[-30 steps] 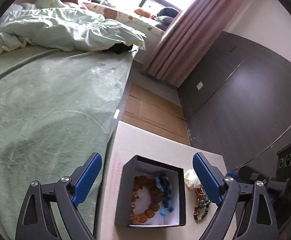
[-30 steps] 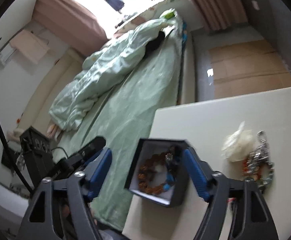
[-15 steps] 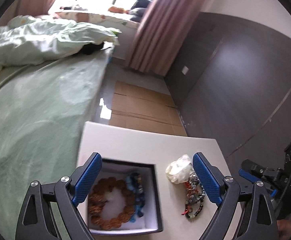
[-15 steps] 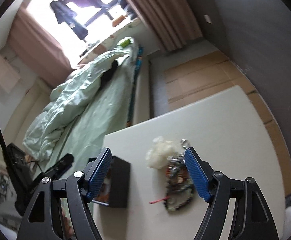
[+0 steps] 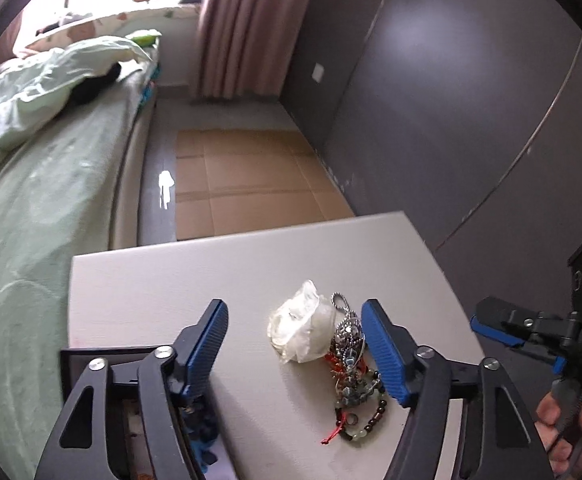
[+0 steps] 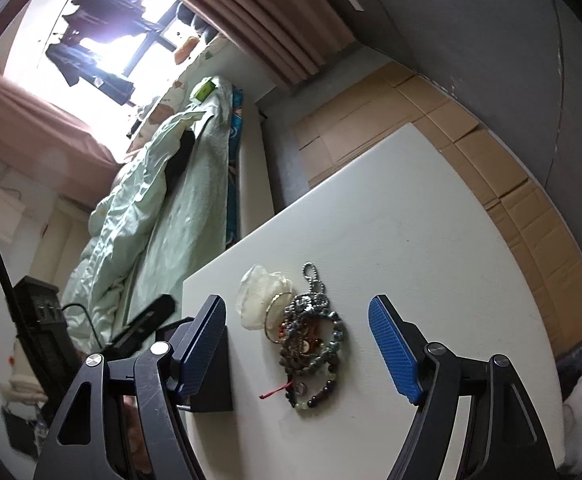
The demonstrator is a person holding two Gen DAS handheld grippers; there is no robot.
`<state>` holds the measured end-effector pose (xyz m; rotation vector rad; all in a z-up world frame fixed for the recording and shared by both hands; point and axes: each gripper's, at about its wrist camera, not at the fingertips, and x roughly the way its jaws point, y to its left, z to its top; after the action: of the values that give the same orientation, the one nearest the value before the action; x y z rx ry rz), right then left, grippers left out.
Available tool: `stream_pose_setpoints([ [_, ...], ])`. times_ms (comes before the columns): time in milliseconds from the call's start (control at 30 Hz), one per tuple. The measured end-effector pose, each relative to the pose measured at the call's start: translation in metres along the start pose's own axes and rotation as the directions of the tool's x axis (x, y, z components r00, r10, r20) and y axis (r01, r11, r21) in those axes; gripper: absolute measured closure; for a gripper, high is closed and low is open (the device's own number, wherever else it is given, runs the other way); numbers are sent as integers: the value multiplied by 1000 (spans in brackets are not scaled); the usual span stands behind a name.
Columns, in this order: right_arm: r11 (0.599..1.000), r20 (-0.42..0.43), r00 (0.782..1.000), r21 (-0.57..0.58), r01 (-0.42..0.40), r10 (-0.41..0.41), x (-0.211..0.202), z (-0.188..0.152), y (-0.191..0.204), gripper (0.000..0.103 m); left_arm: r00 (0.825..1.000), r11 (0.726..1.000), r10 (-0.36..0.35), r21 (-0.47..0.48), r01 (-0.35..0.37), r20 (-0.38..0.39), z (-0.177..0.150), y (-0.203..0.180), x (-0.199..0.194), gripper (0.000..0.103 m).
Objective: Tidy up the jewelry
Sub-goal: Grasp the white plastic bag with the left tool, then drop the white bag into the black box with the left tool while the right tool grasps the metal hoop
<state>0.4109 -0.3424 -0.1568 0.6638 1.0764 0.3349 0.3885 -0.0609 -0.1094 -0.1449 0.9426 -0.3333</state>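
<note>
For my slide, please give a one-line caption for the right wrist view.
Open right gripper above a jewelry pile on the white table, black box at left.

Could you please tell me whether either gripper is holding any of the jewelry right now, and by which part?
Nothing is held. The left gripper and right gripper are both open above the jewelry pile, touching nothing.

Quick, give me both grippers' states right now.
Left gripper: open, holding nothing, above the jewelry pile.
Right gripper: open, holding nothing, above the same pile.
</note>
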Motion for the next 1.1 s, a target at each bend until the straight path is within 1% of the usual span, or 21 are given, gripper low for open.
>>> stream_pose_setpoints([
  [33, 1000, 0, 1000, 6, 0, 0, 0, 0, -2, 28, 1000, 1000, 4, 7, -3, -17, 1, -2, 6, 40],
  [100, 1000, -5, 1000, 15, 4, -4, 1, 0, -7, 28, 999, 999, 20, 26, -19, -45, 4, -7, 17, 41],
  [167, 1000, -15, 1000, 30, 2, -1, 3, 0, -12, 28, 997, 999, 36, 38, -33, -69, 6, -9, 25, 41],
  [300, 999, -46, 999, 52, -4, 7, 12, -2, -17, 28, 991, 998, 44, 54, -37, -128, 5, -11, 41, 41],
  [367, 998, -59, 998, 63, -14, 18, 16, -2, -18, 28, 988, 997, 46, 62, -37, -149, 2, -12, 48, 46],
  [400, 998, -63, 998, 68, -17, 21, 18, -2, -18, 28, 985, 997, 54, 64, -44, -165, 0, -12, 53, 57],
  [433, 997, -67, 997, 73, -19, 24, 20, -2, -18, 29, 981, 997, 65, 63, -54, -184, -2, -11, 58, 72],
  [467, 997, -70, 997, 75, -20, 25, 21, -2, -19, 29, 977, 997, 67, 56, -57, -202, -5, -9, 62, 82],
  [500, 997, -73, 997, 78, -20, 25, 22, -2, -20, 29, 975, 997, 64, 48, -55, -211, -7, -7, 64, 101],
  [533, 996, -78, 997, 82, -22, 28, 24, -2, -20, 29, 976, 998, 55, 34, -49, -212, -9, -5, 64, 103],
  [567, 996, -83, 996, 87, -28, 36, 26, -2, -20, 30, 980, 999, 44, 24, -40, -195, -9, -3, 59, 103],
  [667, 993, -104, 992, 107, -58, 69, 33, -4, -20, 35, 992, 1000, 9, 12, -7, -124, -5, -2, 36, 103],
  [733, 991, -117, 989, 112, -76, 89, 38, -5, -17, 37, 996, 1000, -17, -4, 17, -89, -4, -3, 22, 103],
  [900, 991, -139, 984, 98, -96, 109, 48, -8, -6, 45, 999, 999, -46, -29, 45, -30, -5, 0, -2, 103],
  [1100, 995, -172, 981, 55, -82, 90, 65, -9, 11, 51, 998, 996, -57, -71, 59, 34, -7, 9, -24, 103],
])
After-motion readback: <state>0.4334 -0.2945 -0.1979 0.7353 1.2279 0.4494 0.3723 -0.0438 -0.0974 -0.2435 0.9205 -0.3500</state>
